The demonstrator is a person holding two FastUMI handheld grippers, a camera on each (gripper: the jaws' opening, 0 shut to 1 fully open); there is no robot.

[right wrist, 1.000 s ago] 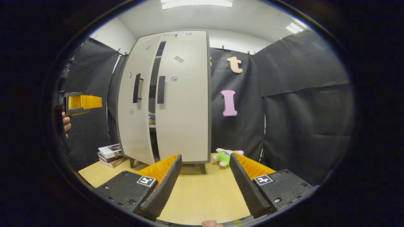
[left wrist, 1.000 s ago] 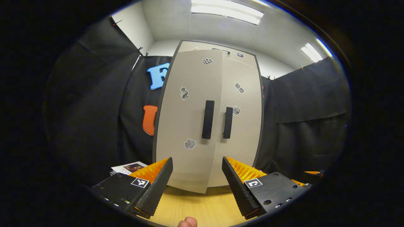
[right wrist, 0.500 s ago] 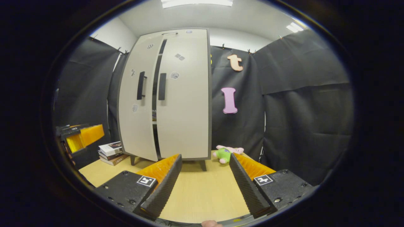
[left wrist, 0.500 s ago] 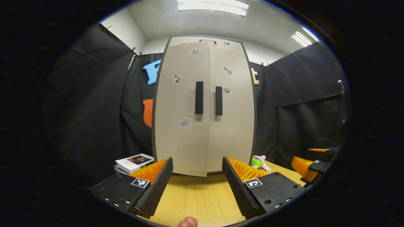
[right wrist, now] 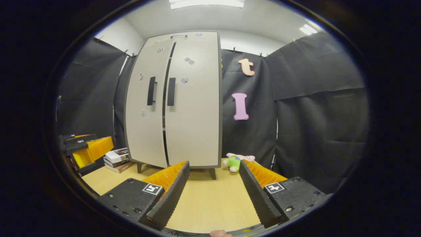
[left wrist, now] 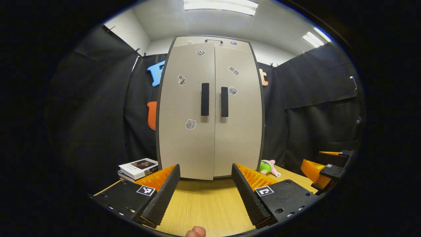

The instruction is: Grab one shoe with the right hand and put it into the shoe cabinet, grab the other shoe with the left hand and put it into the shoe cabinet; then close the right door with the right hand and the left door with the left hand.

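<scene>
Fingers apart; left door nearer shut than a second ago

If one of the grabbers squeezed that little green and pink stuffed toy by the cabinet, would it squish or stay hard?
The stuffed toy looks plush and lumpy, so it would probably squish and flop between the fingers. It seems small beside the cabinet, so likely light. Lying flat on the wooden table, it should slide rather than roll if pushed.

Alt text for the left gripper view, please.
A tall beige cabinet with both doors shut stands on a wooden table, seen between the open left gripper. Books lie at its left, a green plush toy and the right gripper at its right.
</scene>
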